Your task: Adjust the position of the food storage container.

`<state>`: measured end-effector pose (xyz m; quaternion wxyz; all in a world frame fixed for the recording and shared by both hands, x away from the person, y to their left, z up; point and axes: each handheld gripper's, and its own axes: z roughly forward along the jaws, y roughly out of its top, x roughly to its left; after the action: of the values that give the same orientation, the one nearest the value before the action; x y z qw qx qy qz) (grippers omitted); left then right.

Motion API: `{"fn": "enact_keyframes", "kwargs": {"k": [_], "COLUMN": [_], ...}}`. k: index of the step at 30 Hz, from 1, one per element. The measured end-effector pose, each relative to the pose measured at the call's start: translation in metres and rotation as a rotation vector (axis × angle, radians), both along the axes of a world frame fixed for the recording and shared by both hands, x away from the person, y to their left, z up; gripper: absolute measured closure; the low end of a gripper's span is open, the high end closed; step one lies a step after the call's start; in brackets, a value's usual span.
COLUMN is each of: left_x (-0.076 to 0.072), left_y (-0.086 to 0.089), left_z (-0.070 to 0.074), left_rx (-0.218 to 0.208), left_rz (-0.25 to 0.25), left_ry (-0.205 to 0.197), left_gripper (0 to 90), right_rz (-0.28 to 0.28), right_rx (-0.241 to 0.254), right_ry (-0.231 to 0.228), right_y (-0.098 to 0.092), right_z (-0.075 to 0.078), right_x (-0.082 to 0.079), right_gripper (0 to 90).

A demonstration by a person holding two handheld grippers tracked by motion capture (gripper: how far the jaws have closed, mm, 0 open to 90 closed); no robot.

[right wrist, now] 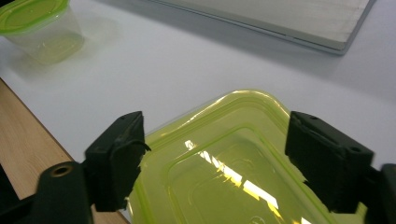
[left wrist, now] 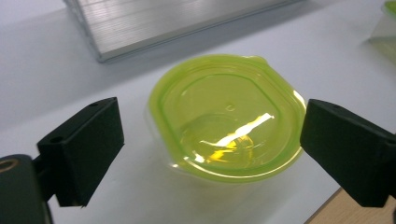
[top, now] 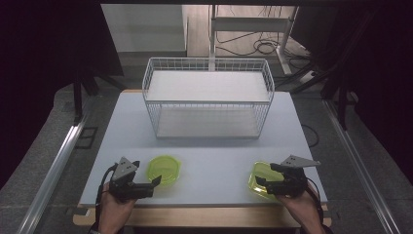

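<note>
Clearly, our spread left gripper (left wrist: 210, 154) frames a round lime-lidded tub (left wrist: 226, 114); our spread right gripper (right wrist: 212, 161) straddles a squarish one (right wrist: 224, 163).

Both my forearms enter from the bottom edge of the high view, each hand wrapped around its tool: left gripper (top: 155, 181) low on the left with its fingers (left wrist: 81, 149) pointing right and a little forward, right gripper (top: 263, 178) low on the right with its fingers (right wrist: 116, 158) pointing left. In the gripper views, I note both pairs of fingers spread wide, pads pressing on nothing. Each tool carries its grey three-cornered plate on top, cable trailing back along my wrist.
</note>
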<state>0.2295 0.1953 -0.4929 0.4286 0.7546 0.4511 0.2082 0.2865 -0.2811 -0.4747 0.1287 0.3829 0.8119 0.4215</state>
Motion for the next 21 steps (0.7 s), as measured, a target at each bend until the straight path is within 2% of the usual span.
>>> {"fn": "enact_keyframes", "kwargs": {"k": [5, 7, 14, 19, 21], "left_x": [-0.002, -0.002, -0.003, -0.003, -0.005], "left_y": [-0.004, -0.004, -0.01, -0.011, -0.013], "left_z": [-0.001, -0.001, -0.003, -0.003, -0.001], "left_rx": [-0.011, -0.009, 0.041, 0.023, 0.029], "left_rz": [-0.054, -0.054, -0.067, -0.084, -0.09], "left_ry": [0.0, -0.002, -0.023, -0.024, -0.034], "left_gripper": [1.5, 1.3, 7.3, 11.6, 13.9], "right_rz": [0.006, 0.01, 0.025, 0.028, 0.029], "right_rx": [-0.03, -0.036, -0.062, -0.07, -0.07], "right_ry": [0.01, 0.014, 0.018, 0.009, 0.006], "right_y": [0.004, 0.005, 0.008, 0.008, 0.009], "right_z": [-0.002, -0.003, -0.005, -0.005, -0.005], "right_x": [0.0, 0.0, -0.001, -0.001, -0.001], "right_gripper": [26.0, 26.3, 30.8, 33.7, 34.0]}}
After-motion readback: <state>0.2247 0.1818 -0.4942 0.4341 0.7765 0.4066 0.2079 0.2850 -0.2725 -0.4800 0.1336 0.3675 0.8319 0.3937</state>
